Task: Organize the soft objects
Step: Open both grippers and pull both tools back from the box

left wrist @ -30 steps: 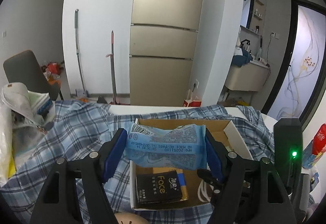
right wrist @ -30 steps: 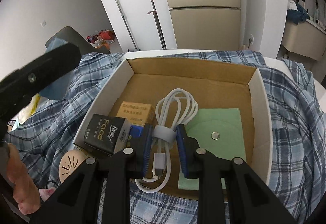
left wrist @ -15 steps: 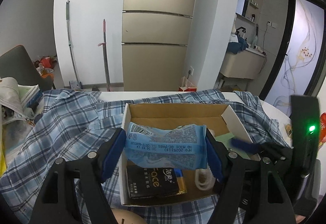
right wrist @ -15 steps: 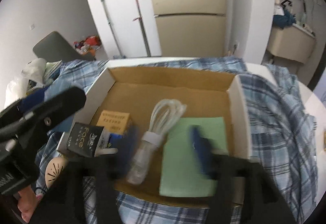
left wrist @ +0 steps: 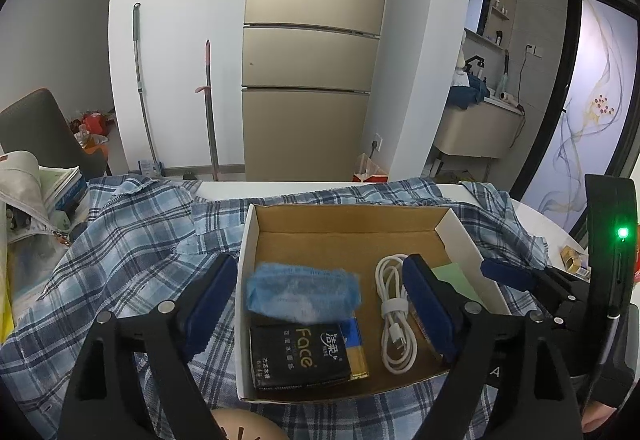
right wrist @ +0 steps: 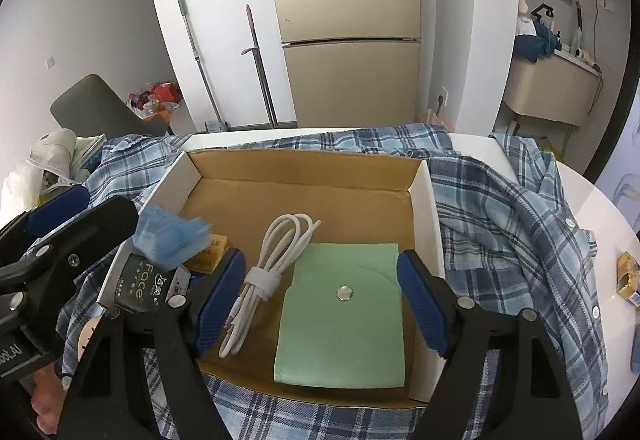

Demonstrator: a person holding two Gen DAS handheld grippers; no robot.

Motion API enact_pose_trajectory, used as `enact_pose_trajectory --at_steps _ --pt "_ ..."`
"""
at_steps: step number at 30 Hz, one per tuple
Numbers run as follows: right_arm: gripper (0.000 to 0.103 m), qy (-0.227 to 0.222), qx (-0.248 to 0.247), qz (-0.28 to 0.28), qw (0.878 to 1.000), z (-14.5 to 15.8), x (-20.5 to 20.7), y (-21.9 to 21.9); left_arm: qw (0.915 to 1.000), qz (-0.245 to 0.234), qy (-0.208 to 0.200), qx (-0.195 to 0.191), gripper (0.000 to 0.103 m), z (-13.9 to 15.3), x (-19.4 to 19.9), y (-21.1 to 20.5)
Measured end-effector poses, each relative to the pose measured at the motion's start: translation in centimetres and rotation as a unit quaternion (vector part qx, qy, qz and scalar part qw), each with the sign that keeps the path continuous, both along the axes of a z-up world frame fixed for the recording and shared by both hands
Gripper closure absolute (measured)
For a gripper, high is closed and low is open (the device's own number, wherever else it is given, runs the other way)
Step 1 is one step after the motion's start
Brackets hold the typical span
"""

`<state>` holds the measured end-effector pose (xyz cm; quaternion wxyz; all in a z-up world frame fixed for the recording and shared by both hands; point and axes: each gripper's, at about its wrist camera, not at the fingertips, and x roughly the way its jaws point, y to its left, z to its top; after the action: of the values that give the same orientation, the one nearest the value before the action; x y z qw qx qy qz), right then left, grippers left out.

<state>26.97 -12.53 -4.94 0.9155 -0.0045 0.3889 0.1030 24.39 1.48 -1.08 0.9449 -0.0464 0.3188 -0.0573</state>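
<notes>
A white cardboard box (left wrist: 246,236) (right wrist: 434,200) sits on a blue plaid shirt (left wrist: 132,240) (right wrist: 512,224). In it lie a blue tissue pack (left wrist: 303,292) (right wrist: 172,236), a black "Face" pack (left wrist: 298,356) (right wrist: 144,288), a coiled white cable (left wrist: 394,314) (right wrist: 276,264) and a green pouch (right wrist: 344,320) (left wrist: 454,276). My left gripper (left wrist: 320,312) is open above the box's near left part, and the blurred tissue pack is free between its fingers. My right gripper (right wrist: 320,300) is open over the cable and pouch.
A round beige object (left wrist: 244,426) lies just in front of the box. Bags and books (left wrist: 36,196) are piled at the table's left. A small yellow packet (right wrist: 628,276) lies on the white table at the right. A fridge and mops stand behind.
My left gripper has opened and let go of the blue tissue pack, which dropped into the box. My right gripper has opened off the white cable and pulled back.
</notes>
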Motion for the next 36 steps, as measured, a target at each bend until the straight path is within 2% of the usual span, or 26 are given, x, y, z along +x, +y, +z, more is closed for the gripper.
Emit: enact_pose_trajectory --at_steps 6,9,14,17,20,23,27,30,36 --pt "0.026 -0.01 0.015 -0.006 1.0 1.1 -0.4 -0.5 0.9996 0.009 -0.025 0.003 0.016 1.3 -0.9 0.1" --pt "0.026 -0.027 0.025 -0.008 0.999 2.8 -1.2 -0.9 0.999 0.013 -0.037 0.021 0.016 2.7 -1.8 -0.1" --pt "0.024 -0.063 0.024 -0.002 0.998 5.9 -3.0 -0.8 0.9967 0.011 -0.078 0.021 0.016 7.1 -4.6 0.0" --pt "0.024 -0.08 0.02 0.008 0.997 7.4 -4.6 -0.8 0.9942 0.01 -0.104 0.024 0.011 9.3 -6.8 0.0" --pt "0.021 -0.098 0.026 0.012 0.995 8.8 -6.4 -1.2 0.991 0.01 -0.13 0.031 0.0 10.8 -9.5 0.2" --pt "0.02 -0.115 0.027 0.013 0.993 9.9 -8.3 -1.6 0.9889 0.013 -0.145 0.032 0.0 11.7 -11.8 0.7" --pt "0.013 -0.133 0.028 0.022 0.99 10.8 -11.1 -2.1 0.9901 0.003 -0.137 0.027 0.0 12.0 -14.5 1.5" --pt "0.006 -0.147 0.034 0.023 0.988 11.1 -13.1 -2.5 0.992 -0.003 -0.12 0.04 0.0 11.6 -16.1 1.7" --pt "0.001 -0.151 0.051 0.032 0.987 10.9 -15.7 -3.0 0.9957 -0.02 -0.074 0.052 0.0 8.9 -18.9 2.4"
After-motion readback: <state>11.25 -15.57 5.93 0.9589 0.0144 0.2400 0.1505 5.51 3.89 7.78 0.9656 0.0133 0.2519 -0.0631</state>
